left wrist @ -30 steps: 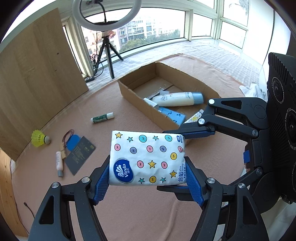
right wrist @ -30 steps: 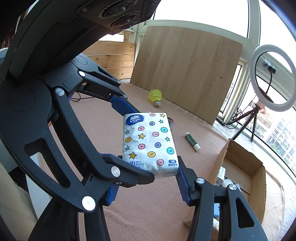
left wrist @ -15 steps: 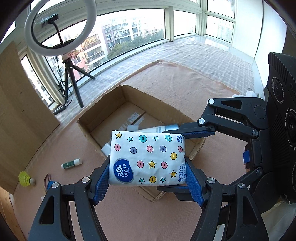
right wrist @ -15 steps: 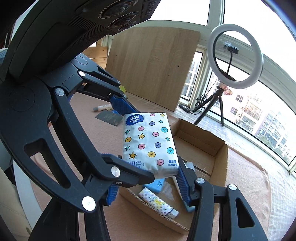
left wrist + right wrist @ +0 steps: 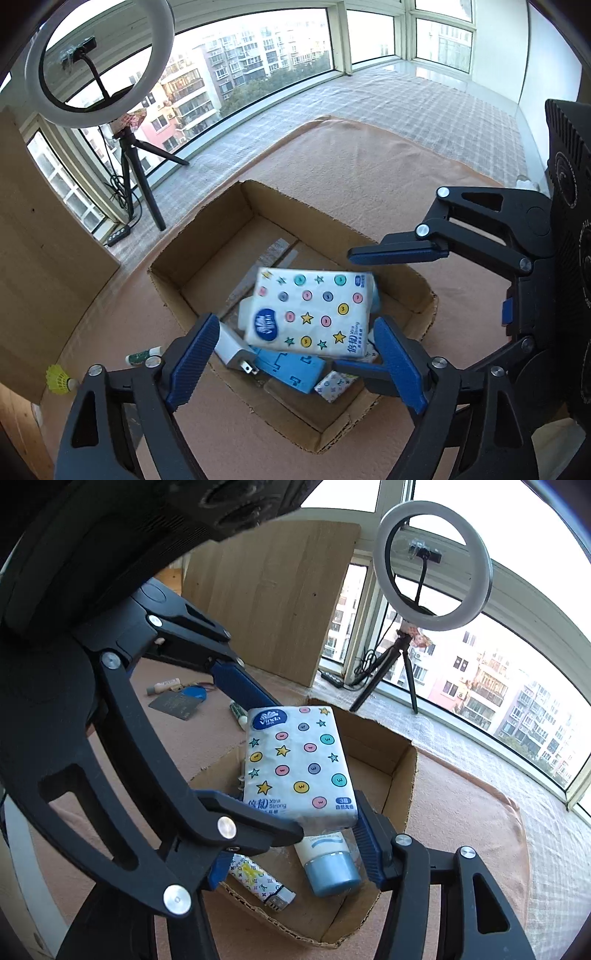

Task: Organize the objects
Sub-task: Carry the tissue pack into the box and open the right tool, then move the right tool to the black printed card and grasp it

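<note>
Currently both tools hang over the open cardboard box [image 5: 421,291]. Left tool [image 5: 291,350]: jaws wide and opening — the blue pads stand clear of the tissue pack [image 5: 314,314] on both sides, no contact visible. The pack, white with coloured dots and stars, appears slightly blurred in the left wrist view and sits over the box interior, above the items already inside.

Right tool [image 5: 306,786]: jaws opening too. In the right wrist view the pack lies between its fingers; whether the pads touch its ends cannot be told.

Box contents: a white bottle with a blue cap [image 5: 330,867], a light blue flat box [image 5: 291,367], a white charger plug [image 5: 232,349] and a small patterned packet [image 5: 258,880].

Outside the box, on the tan mat [image 5: 369,173]: a yellow shuttlecock [image 5: 57,378], a green-and-white tube [image 5: 142,356], a dark card [image 5: 177,705] and a small pale tube [image 5: 162,686]. A ring light on a tripod [image 5: 99,62] stands by the window.
</note>
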